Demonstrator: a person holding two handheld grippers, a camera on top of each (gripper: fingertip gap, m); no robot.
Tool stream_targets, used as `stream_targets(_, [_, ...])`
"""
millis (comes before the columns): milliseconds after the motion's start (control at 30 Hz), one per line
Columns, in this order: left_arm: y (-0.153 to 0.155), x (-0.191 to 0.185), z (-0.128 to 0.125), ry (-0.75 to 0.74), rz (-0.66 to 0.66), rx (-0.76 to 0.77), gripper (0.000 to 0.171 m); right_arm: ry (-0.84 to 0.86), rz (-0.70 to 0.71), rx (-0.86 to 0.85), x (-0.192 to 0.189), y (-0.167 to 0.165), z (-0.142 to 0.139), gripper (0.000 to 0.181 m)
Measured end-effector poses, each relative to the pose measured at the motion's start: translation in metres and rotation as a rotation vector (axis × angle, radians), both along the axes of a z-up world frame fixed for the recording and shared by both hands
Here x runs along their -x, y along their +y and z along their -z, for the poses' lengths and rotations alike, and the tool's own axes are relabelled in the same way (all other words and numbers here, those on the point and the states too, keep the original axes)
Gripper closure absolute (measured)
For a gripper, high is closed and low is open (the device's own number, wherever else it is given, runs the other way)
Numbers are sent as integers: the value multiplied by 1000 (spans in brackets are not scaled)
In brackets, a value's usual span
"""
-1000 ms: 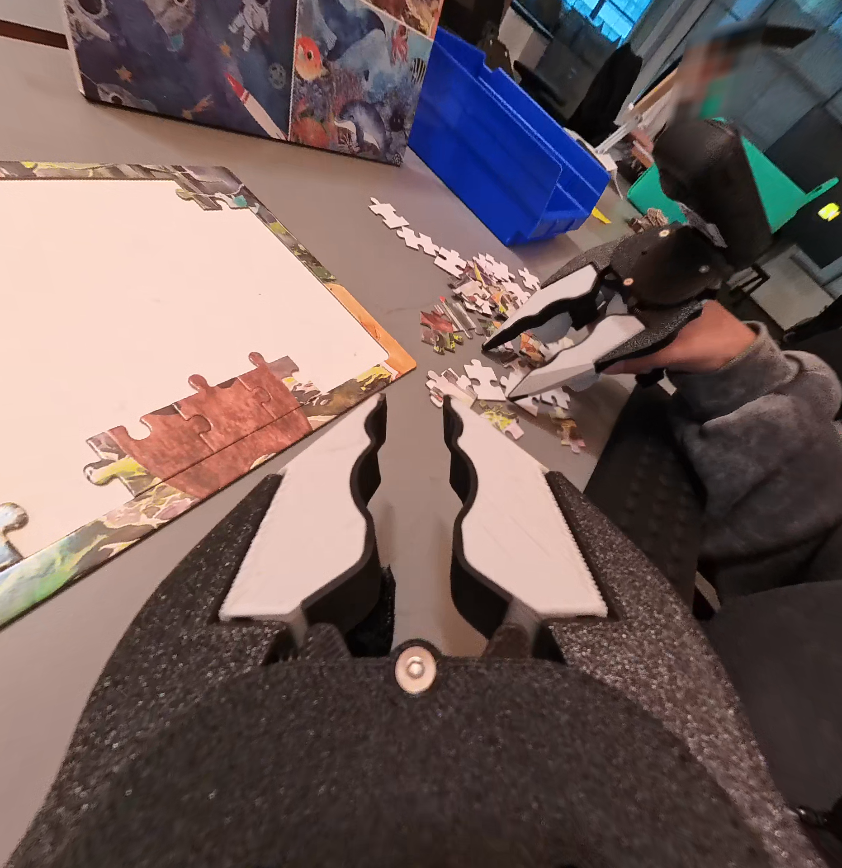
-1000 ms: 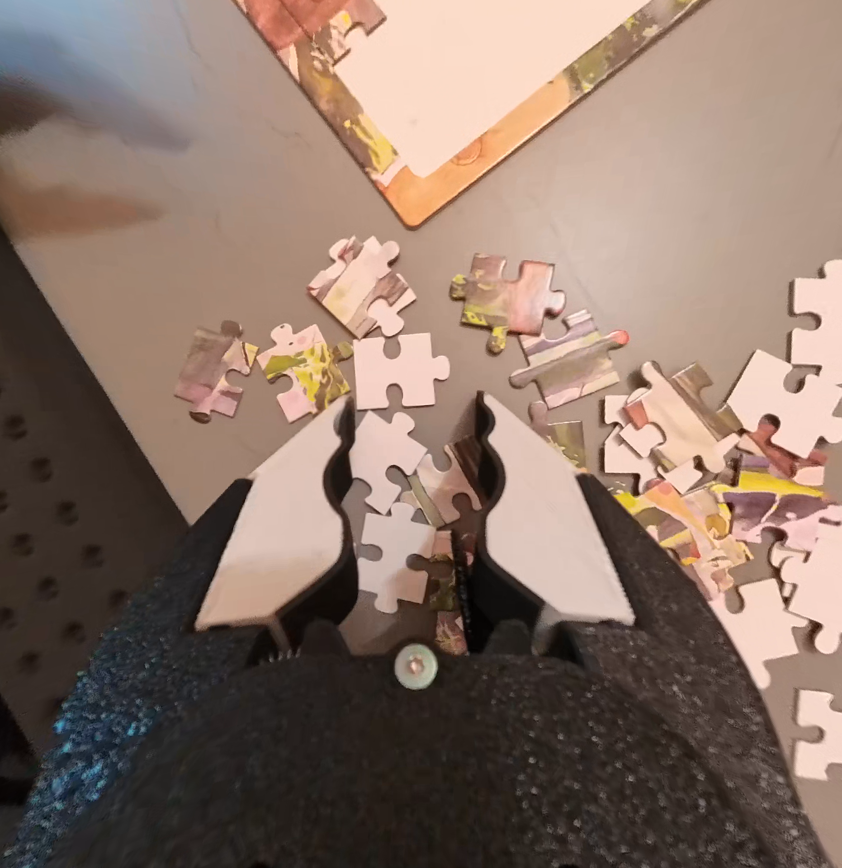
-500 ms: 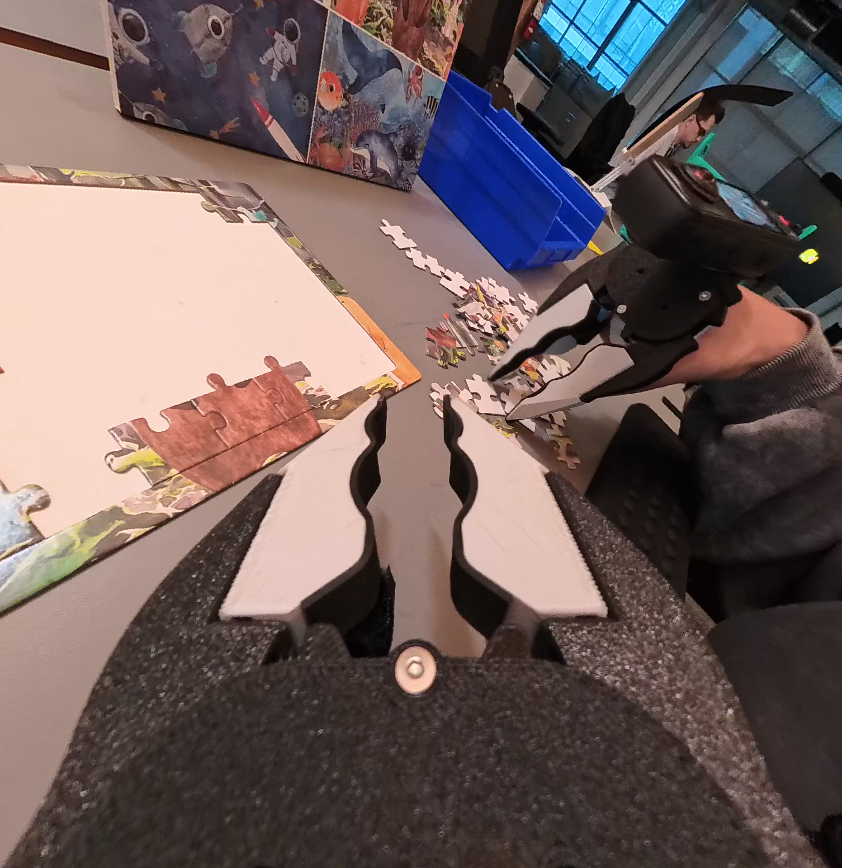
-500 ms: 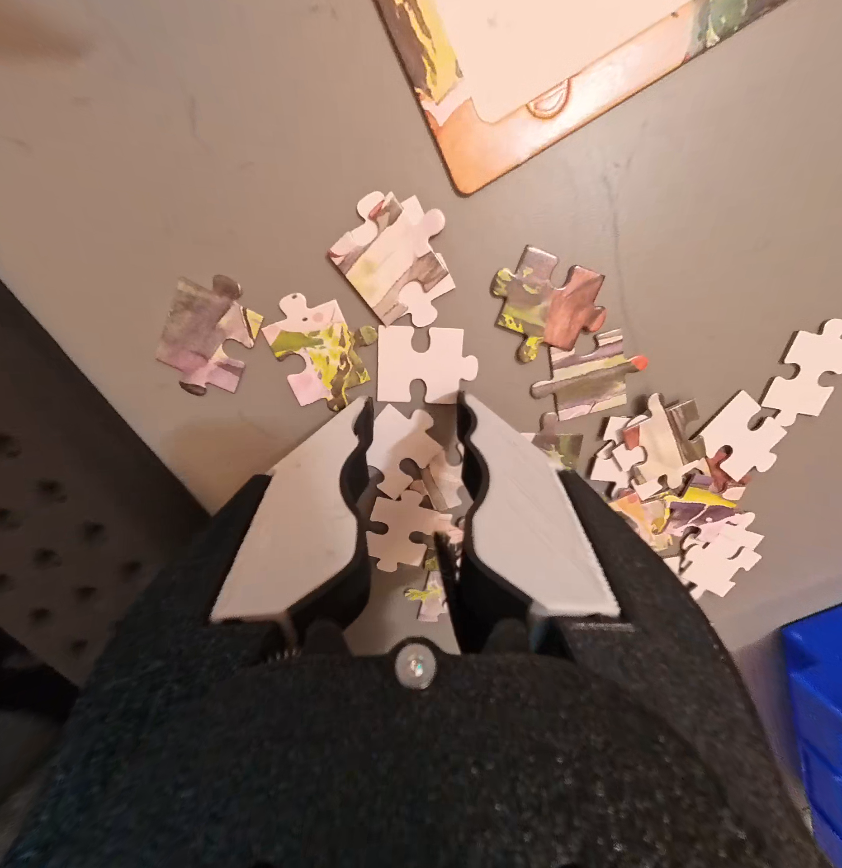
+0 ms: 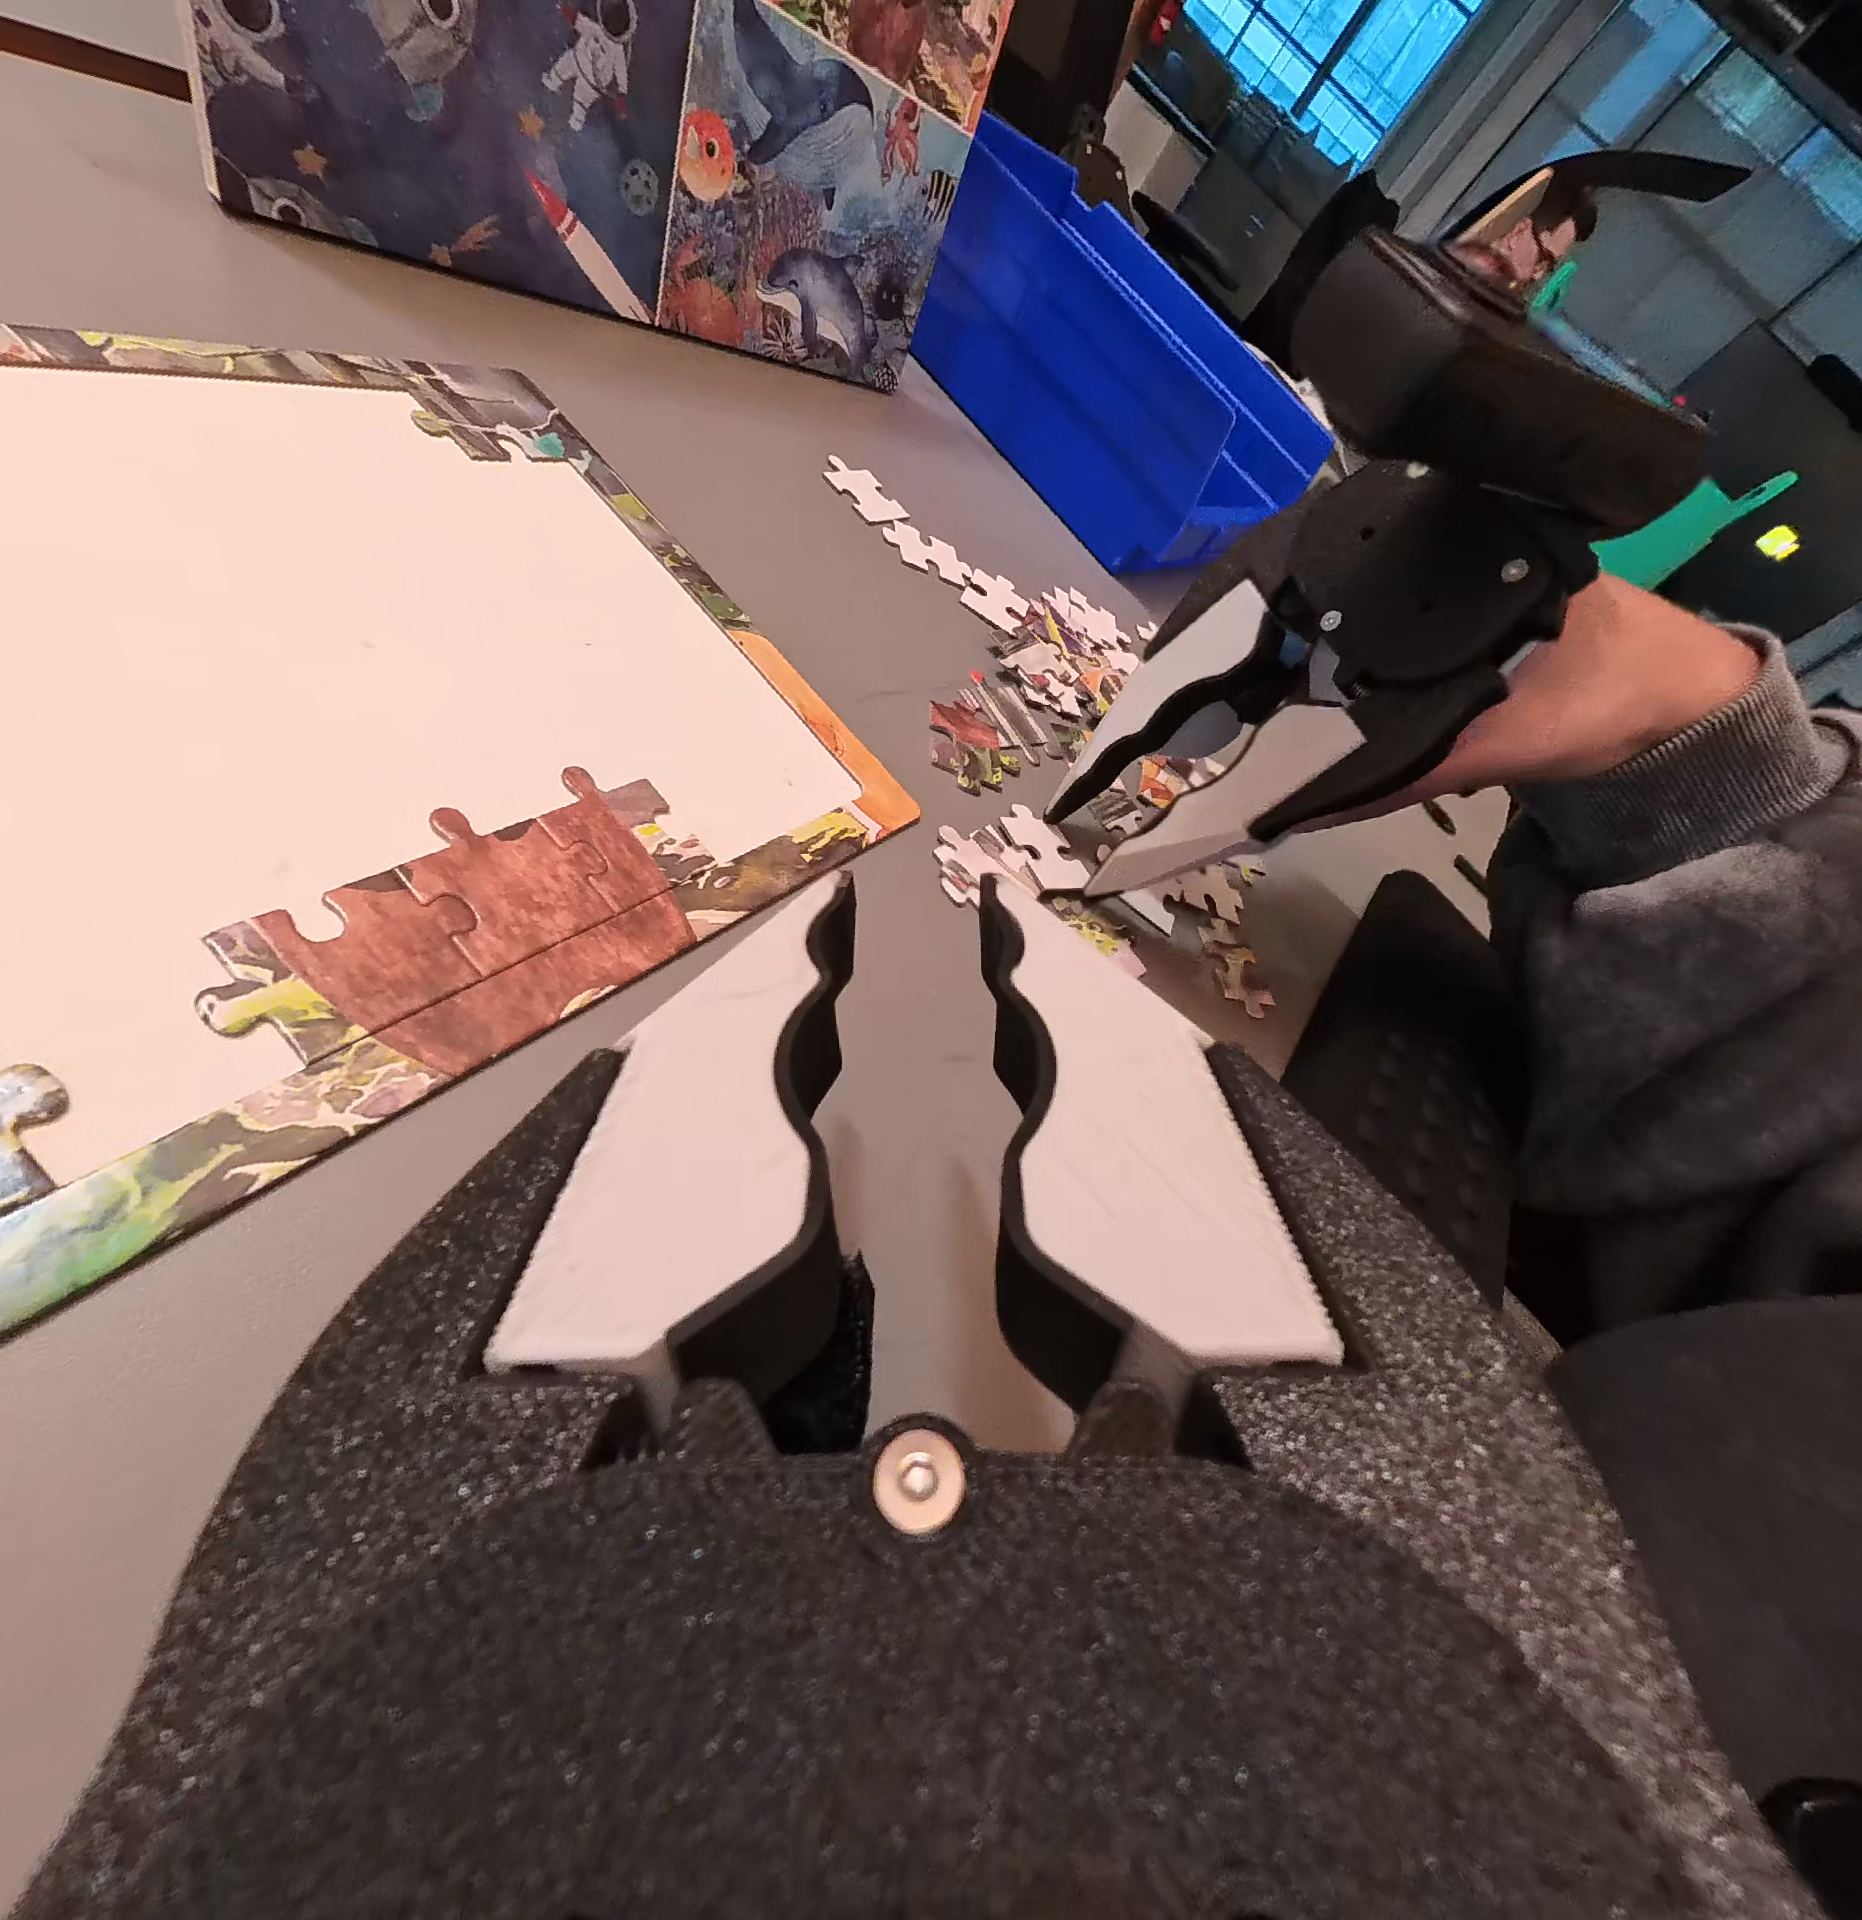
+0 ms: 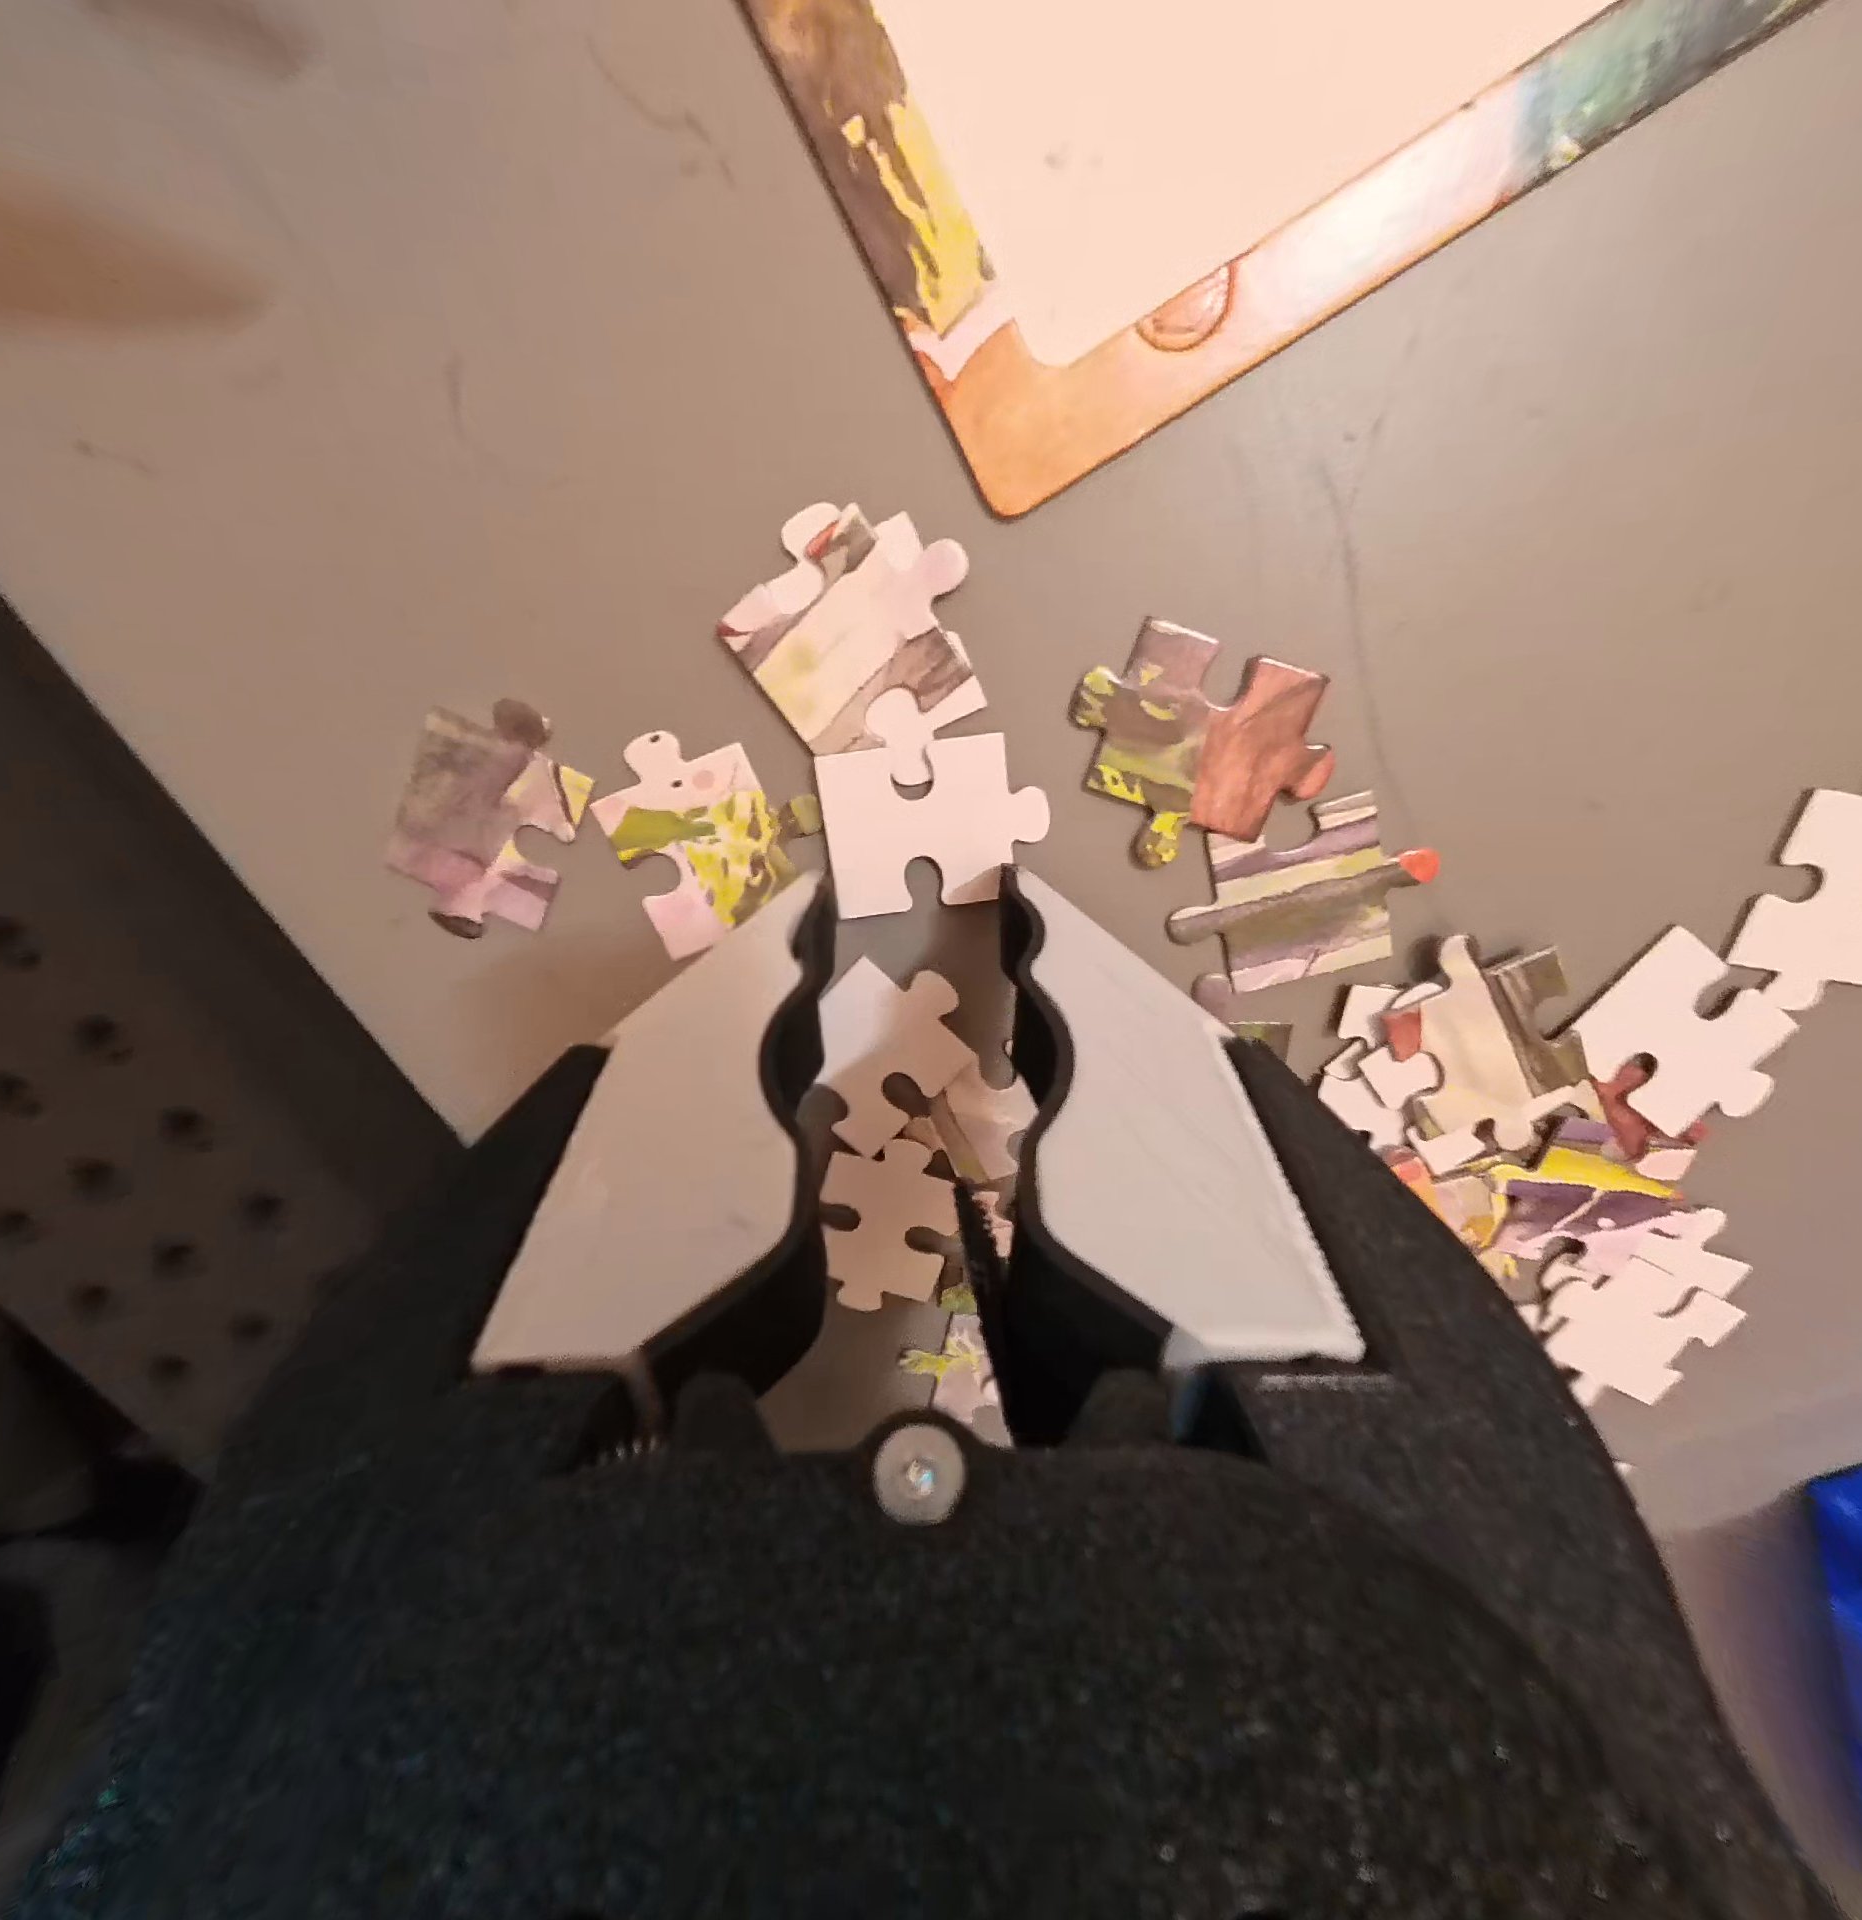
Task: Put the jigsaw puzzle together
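Well, this looks like the picking step: choosing a loose piece to carry to the board.

In the left wrist view, the board (image 5: 314,634) fills the left of the frame, mostly bare, with a brown run of joined pieces (image 5: 491,904) along its lower edge. Its long axis runs from lower left toward the upper middle, and its near corner points right, at the pile (image 5: 1052,686). The left gripper (image 5: 914,894) hangs at lower centre over bare table (image 5: 127,1455), fingers apart and empty. At the right of the frame the right gripper (image 5: 1078,847) dips its tips down into the pile.

In the right wrist view, the right gripper (image 6: 914,883) sits at centre with fingers apart, gripping nothing that I can see. Its tips are just at the lower edge of a white piece (image 6: 922,816) lying face down, its long axis across the frame. More white pieces lie between the fingers, lower down. The board's corner is at upper right.

Next, I'd judge, the fingers must close on one piece alone. It lies flat among close neighbours, so an edge has to be caught cleanly.
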State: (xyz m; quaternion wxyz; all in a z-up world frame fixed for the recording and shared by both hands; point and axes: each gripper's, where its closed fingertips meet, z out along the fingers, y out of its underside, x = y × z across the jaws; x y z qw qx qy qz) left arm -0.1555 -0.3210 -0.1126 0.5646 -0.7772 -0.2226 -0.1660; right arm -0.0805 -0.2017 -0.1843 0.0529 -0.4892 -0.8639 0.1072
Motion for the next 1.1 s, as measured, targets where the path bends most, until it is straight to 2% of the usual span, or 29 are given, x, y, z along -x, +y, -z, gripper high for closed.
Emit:
stream_targets(200, [2, -3, 3, 4, 17, 21, 148, 75, -34, -12, -1, -1, 0, 151])
stream_targets(300, [5, -6, 6, 15, 35, 51, 148, 117, -36, 15, -3, 1, -3, 169])
stream_targets(333, [7, -8, 8, 25, 43, 67, 148, 141, -32, 14, -2, 3, -5, 169])
stream_targets(433, [15, -16, 11, 49, 74, 103, 148, 151, 1, 21, -4, 9, -7, 145])
stream_targets(567, [28, -27, 12, 50, 109, 103, 148, 166, -11, 38, 4, 9, -11, 135])
stream_targets(633, [30, -30, 14, 55, 119, 111, 148, 179, -38, 34, 11, 9, -10, 134])
stream_targets(767, [27, -26, 10, 28, 104, 78, 148, 93, -53, 71, 9, 11, 2, 129])
stream_targets(1100, [26, -27, 8, 9, 109, 61, 148, 86, -95, 47, 10, 12, 2, 136])
